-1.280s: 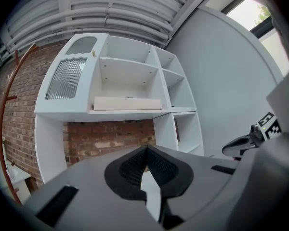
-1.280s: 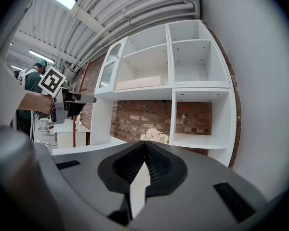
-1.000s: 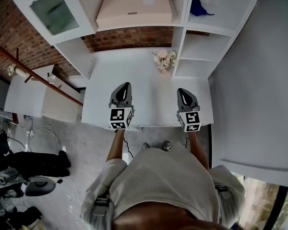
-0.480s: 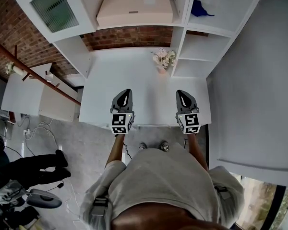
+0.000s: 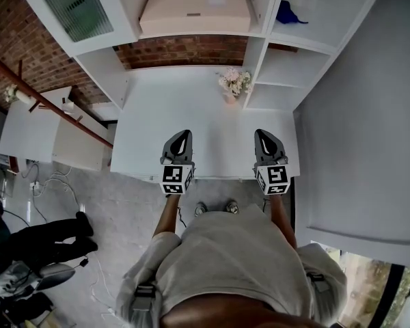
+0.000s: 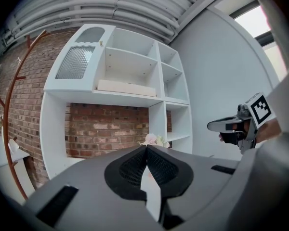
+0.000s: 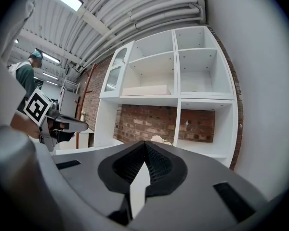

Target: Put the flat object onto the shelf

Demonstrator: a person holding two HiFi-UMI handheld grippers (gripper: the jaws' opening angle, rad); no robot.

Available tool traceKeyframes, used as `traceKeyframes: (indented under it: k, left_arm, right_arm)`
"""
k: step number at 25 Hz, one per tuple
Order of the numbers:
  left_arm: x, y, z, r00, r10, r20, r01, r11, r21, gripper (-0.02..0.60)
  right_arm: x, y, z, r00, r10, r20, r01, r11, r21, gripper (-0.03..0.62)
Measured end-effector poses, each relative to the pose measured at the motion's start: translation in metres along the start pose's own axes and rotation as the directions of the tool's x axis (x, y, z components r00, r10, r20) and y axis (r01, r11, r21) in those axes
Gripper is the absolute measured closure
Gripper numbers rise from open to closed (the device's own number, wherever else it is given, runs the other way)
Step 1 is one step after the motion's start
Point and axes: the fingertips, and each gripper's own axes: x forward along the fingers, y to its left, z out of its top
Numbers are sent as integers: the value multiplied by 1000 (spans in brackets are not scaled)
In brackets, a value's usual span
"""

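I stand on a grey floor at a plain white counter, which is built into a tall white shelf unit backed by a red brick wall.

Nearest to me, my left claw and my right claw hang side by side over the counter's near edge. They are well apart from each other, and both point roughly level toward the shelves. The left claw's jaws are pressed together at the tips with nothing caught between them. The right claw's jaws meet in the same way and are also empty. Neither claw touches the counter or anything on it.

Farther back, a small bunch of pale flowers stands at the rear of the counter, just beside the upright that divides the shelf unit.

Beyond that, above the brick recess, the flat beige rectangular box lies flat on the wide shelf, alone in its compartment and far from both claws. To its left is a cupboard door with ribbed glass. To its right, in the neighbouring upper compartment, sits a small blue object whose shape I cannot make out.
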Motion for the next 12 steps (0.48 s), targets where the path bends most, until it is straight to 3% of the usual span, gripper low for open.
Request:
traceKeyframes:
  k: [12]
  left_arm:
    - [-5, 9, 3, 1000, 19, 10, -19, 1000, -5, 566]
  right_arm:
    - [1, 5, 0, 1000, -8, 5, 8, 1000, 14, 565]
